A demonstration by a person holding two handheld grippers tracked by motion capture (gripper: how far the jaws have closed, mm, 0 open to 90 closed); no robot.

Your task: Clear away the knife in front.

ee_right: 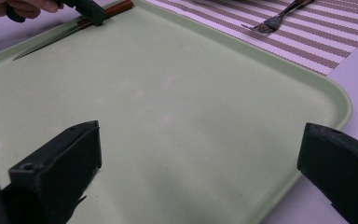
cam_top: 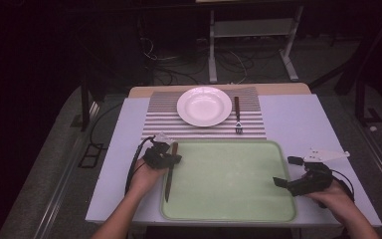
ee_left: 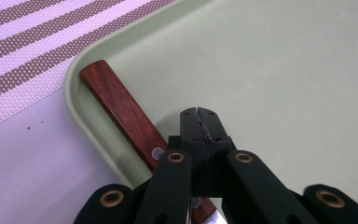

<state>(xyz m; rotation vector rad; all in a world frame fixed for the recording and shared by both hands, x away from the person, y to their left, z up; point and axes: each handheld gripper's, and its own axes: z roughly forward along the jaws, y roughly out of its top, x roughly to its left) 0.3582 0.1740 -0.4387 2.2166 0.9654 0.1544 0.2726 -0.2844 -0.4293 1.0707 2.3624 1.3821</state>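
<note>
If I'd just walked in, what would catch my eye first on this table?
Probably the big pale green tray nearest the person, with a wooden-handled knife lying along its left edge under the shut left claw. Beyond it, a white plate and a fork sit on a striped placemat. The right claw hangs open at the tray's right edge.

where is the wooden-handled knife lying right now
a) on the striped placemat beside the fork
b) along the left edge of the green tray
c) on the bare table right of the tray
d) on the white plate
b: the knife lies along the left side of the green tray, its handle resting on the tray's raised rim near the far left corner, right by the left claw, while the fork lies apart on the placemat.
</note>
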